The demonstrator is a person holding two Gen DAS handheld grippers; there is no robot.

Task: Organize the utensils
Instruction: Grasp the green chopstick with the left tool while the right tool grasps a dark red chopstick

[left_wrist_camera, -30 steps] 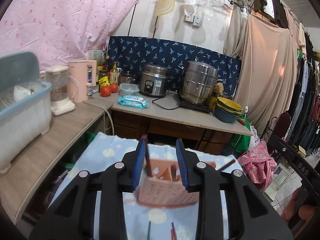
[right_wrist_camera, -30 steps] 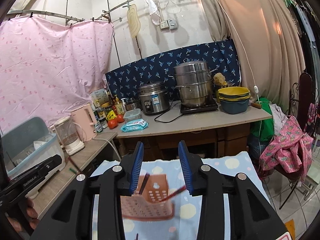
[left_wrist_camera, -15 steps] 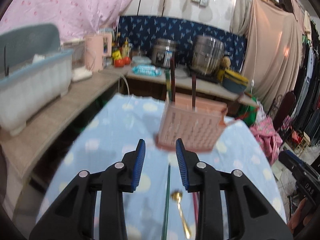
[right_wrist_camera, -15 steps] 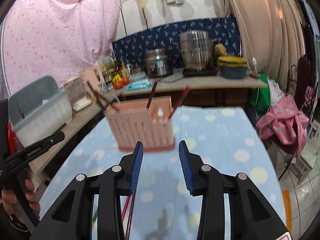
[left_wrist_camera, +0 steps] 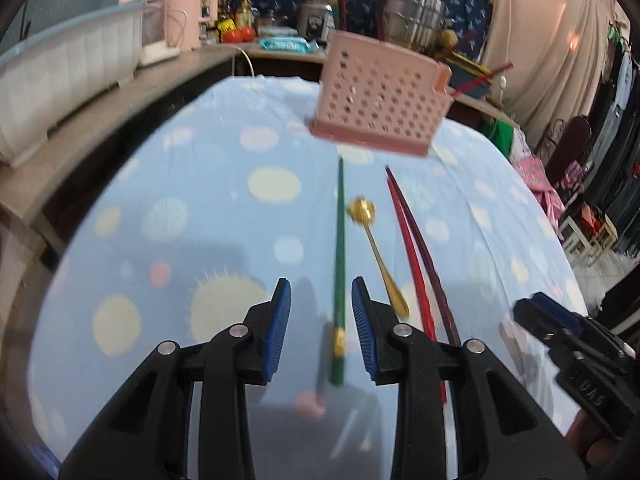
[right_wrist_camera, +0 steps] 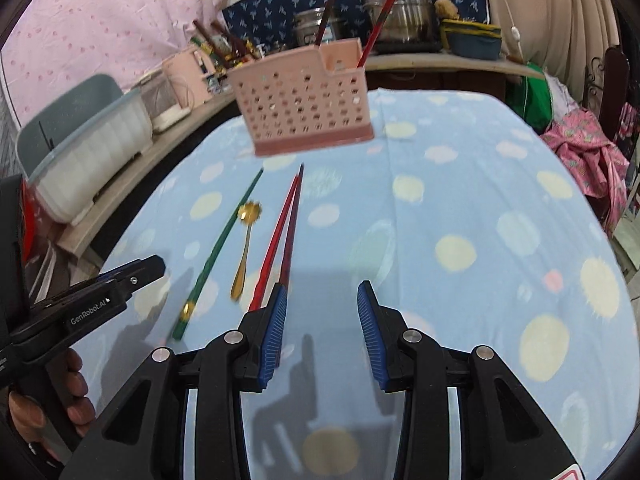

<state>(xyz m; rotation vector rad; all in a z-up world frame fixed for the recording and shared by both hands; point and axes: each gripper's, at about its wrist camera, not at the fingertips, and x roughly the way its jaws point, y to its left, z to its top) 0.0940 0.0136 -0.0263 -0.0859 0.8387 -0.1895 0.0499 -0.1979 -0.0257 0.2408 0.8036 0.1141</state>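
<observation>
A pink perforated utensil holder (left_wrist_camera: 380,100) (right_wrist_camera: 304,104) stands at the far side of the blue dotted tablecloth (left_wrist_camera: 180,208), with several chopsticks upright in it. In front of it lie a green chopstick (left_wrist_camera: 340,260) (right_wrist_camera: 224,248), a gold spoon (left_wrist_camera: 378,256) (right_wrist_camera: 244,248) and a pair of red chopsticks (left_wrist_camera: 416,264) (right_wrist_camera: 280,240). My left gripper (left_wrist_camera: 320,320) hovers open over the green chopstick's near end, its pads apart from it. My right gripper (right_wrist_camera: 322,320) is open over bare cloth, just right of the red chopsticks' near ends.
A white and blue dish rack (left_wrist_camera: 60,80) and a pink kettle (left_wrist_camera: 192,16) sit on the wooden counter at left. Pots (right_wrist_camera: 400,4) and bowls stand on the back counter. A chair with pink cloth (right_wrist_camera: 588,152) is past the table's right edge. A hand (right_wrist_camera: 60,392) holds the left gripper.
Both grippers have come down toward the table and tilted downward. The holder has shifted up in both views, and the loose utensils on the cloth have come into view.
</observation>
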